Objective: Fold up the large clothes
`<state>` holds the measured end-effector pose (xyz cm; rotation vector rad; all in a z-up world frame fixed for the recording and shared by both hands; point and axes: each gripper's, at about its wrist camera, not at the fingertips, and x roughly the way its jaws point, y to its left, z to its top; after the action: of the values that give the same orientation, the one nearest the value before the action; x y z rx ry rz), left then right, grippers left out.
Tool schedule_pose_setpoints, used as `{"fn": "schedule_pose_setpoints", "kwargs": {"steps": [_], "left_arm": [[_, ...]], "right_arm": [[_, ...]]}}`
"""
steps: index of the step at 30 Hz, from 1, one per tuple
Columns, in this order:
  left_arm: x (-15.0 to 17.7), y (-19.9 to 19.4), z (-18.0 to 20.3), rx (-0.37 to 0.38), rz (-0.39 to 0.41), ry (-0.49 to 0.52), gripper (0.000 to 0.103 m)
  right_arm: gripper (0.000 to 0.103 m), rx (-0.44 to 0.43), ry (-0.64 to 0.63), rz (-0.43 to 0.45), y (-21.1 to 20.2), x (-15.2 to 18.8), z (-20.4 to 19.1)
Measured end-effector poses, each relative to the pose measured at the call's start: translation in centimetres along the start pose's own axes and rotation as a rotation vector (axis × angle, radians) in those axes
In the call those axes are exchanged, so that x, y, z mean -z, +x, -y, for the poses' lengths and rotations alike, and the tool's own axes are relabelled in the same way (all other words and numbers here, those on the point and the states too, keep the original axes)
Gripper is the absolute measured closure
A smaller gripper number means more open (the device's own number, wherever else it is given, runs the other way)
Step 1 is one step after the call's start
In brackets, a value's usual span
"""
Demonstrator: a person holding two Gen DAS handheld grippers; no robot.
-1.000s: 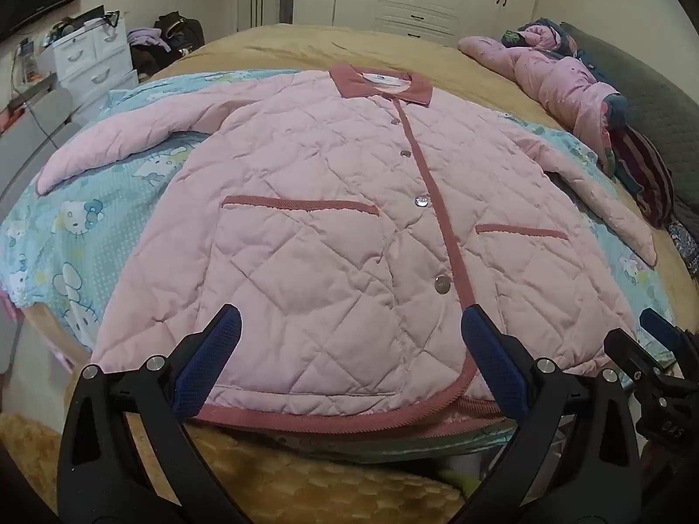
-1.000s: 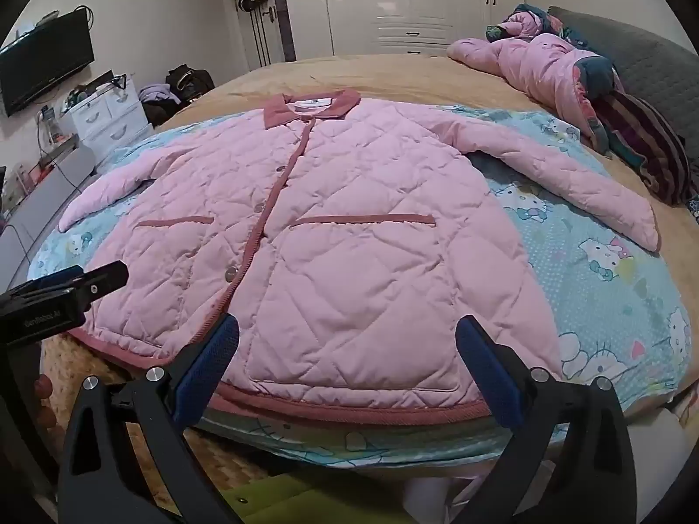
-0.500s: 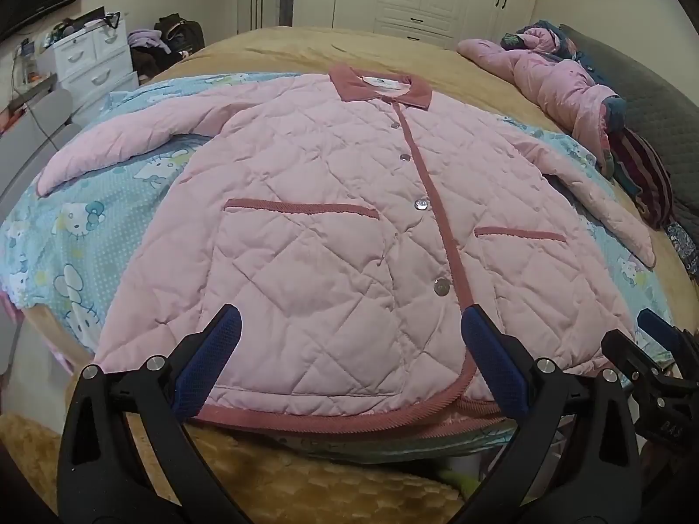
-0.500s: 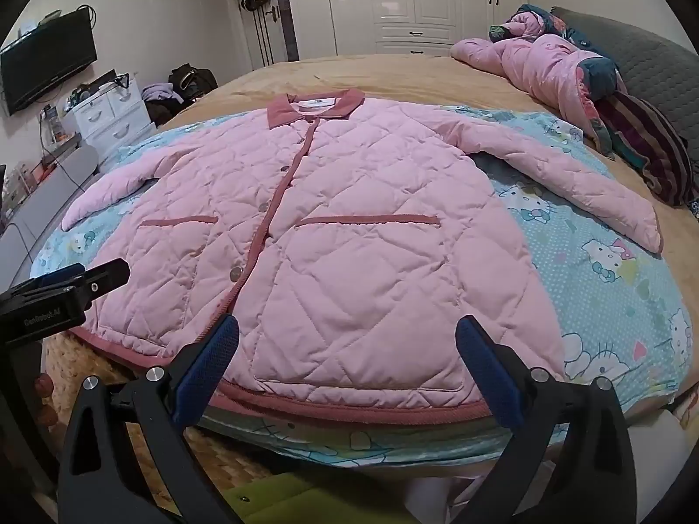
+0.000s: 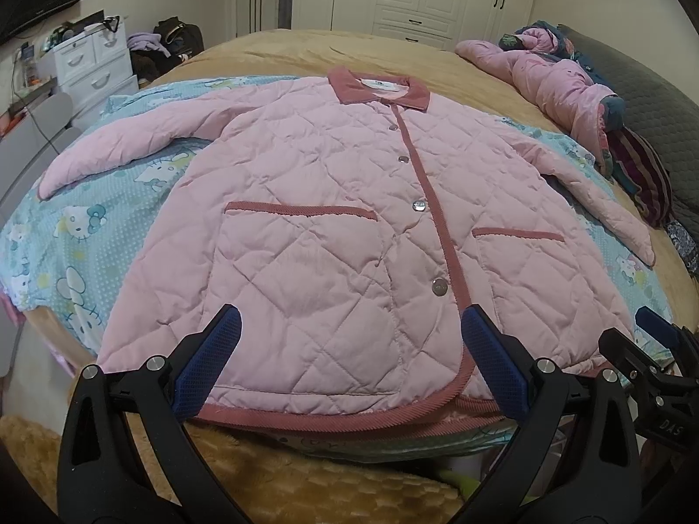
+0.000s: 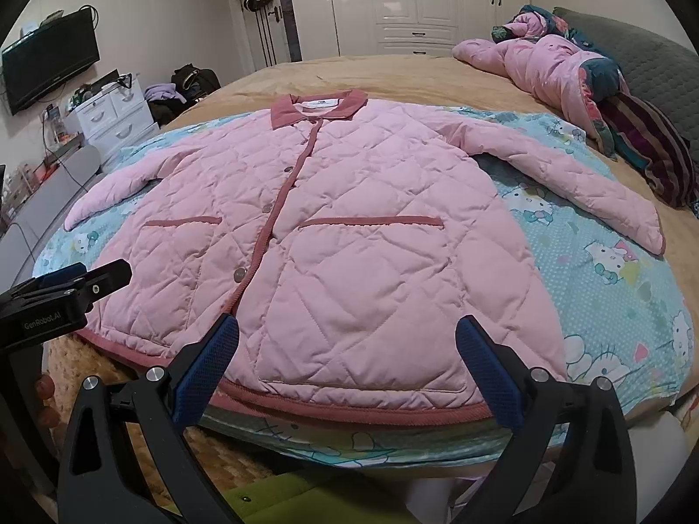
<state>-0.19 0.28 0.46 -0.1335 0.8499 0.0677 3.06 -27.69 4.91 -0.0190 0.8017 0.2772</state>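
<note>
The pink quilted jacket (image 5: 332,236) is spread flat, buttoned, front up, on a cartoon-print sheet (image 5: 78,236) at the near edge of the bed (image 5: 332,50), its hem just beyond both claws. The left gripper (image 5: 349,367) is held wide open before the hem's left half, the right gripper (image 6: 345,362) likewise before the right half; neither appears to touch it. Only the right view shows the wall television (image 6: 50,65)
</note>
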Motion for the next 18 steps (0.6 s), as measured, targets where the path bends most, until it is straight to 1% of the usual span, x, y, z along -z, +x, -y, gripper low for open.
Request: {"fn": "schedule_pose_setpoints", "kwargs": {"steps": [18], "left_arm": [[0.05,-0.2,0.2,-0.001,0.004,0.003,0.008]], "right_arm": [[0.004,-0.001,0.001,0.004,-0.18,0.15,-0.11]]}}
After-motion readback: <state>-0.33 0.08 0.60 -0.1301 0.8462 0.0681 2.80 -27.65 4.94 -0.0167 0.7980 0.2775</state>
